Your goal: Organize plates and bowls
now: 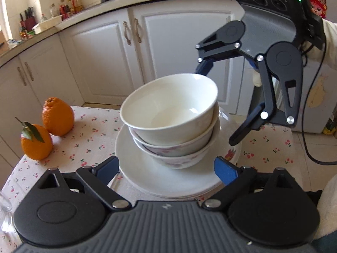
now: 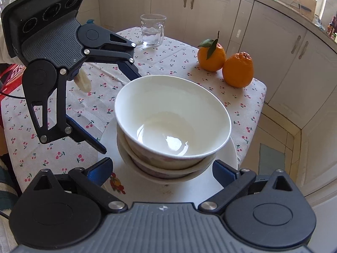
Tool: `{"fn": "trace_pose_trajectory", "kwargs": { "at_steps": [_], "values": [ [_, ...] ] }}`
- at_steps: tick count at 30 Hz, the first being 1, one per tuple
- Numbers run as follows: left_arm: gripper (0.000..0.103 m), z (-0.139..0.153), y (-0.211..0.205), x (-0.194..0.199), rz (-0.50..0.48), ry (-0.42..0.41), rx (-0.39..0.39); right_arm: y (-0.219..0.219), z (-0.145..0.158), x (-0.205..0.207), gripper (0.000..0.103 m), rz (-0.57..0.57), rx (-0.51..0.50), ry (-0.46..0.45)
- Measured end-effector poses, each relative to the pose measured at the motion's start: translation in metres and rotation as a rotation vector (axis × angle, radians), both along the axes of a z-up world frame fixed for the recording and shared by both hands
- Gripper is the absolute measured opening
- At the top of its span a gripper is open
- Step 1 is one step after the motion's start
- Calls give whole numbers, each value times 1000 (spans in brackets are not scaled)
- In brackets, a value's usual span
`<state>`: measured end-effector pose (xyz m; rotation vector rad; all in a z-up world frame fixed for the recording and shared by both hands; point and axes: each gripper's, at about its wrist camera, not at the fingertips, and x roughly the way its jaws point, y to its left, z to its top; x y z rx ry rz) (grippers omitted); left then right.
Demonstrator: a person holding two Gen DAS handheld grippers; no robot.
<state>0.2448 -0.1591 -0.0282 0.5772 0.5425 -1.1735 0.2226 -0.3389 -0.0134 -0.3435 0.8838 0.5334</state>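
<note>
Three nested bowls stand on a pile of white plates (image 1: 143, 177) on a small table with a cherry-print cloth (image 1: 88, 135). The top bowl (image 1: 168, 105) is plain white and empty; the lower bowls (image 1: 179, 160) carry a pink flower pattern. My left gripper (image 1: 167, 168) is open, its blue pads apart over the plates' near rim with nothing gripped. My right gripper (image 1: 218, 105) hangs open at the far side of the stack. In the right wrist view the top bowl (image 2: 172, 122) sits ahead of the open right gripper (image 2: 162, 169), with the left gripper (image 2: 119, 111) open at its left, clear of the plates (image 2: 210, 189).
Two oranges (image 2: 210, 57) (image 2: 238, 69) sit near one table corner, also seen as oranges (image 1: 56, 116) left of the stack. A glass mug (image 2: 152, 30) stands at the far table edge. White kitchen cabinets (image 1: 105, 63) surround the table. A black cable (image 1: 307, 139) trails from the right gripper.
</note>
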Motion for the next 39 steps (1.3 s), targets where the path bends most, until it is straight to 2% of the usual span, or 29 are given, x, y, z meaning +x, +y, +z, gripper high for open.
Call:
{"fn": "trace_pose_trajectory", "kwargs": {
  "at_steps": [6, 10, 16, 21, 25, 35, 39],
  "values": [
    [102, 30, 31, -40, 223, -114, -152, 14, 26, -39, 103, -191, -76, -89],
    [103, 41, 43, -80, 402, -223, -245, 20, 42, -72, 103, -353, -45, -145],
    [103, 42, 57, -118, 631, -121, -305, 39, 48, -118, 103, -670, 13, -236],
    [103, 35, 71, -135, 788, 1, -314, 57, 37, -152, 103, -840, 47, -265],
    [103, 34, 78, -150, 824, 18, -298, 70, 34, -173, 103, -886, 57, -281],
    [103, 61, 82, -182, 852, -85, -296, 95, 55, -199, 103, -879, 10, -375],
    [103, 65, 81, -186, 867, -101, -294, 95, 60, -203, 103, -886, 19, -398]
  ]
}}
